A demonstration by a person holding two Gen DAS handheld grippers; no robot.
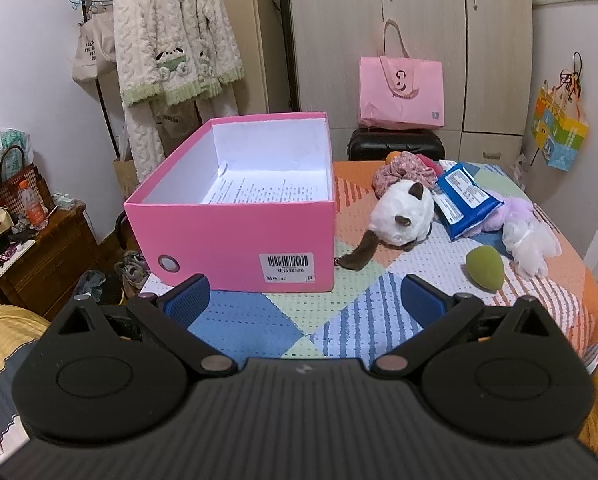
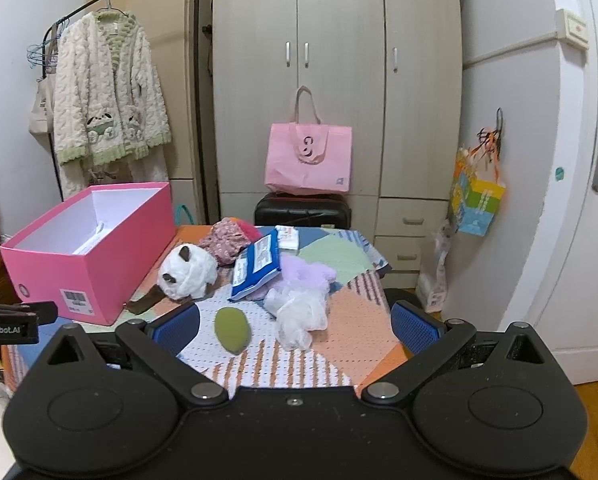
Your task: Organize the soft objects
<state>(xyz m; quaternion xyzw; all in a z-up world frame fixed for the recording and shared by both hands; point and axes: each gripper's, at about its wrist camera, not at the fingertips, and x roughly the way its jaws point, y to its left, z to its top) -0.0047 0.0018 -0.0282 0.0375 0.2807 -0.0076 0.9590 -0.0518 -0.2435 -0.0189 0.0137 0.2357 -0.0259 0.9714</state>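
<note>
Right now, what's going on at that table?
Left gripper and right gripper open, empty. Toys outside pink box. Nothing blocking.

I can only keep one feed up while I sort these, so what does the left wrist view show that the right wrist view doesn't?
Only the left wrist view shows the printed paper lying in the pink box and the cluttered wooden cabinet at left. Only the right wrist view shows the white door, a small white packet at the table's far edge, and the left gripper's tip. Both show the white plush cat, blue packet, green sponge, white puff, and both grippers open, holding nothing.
</note>
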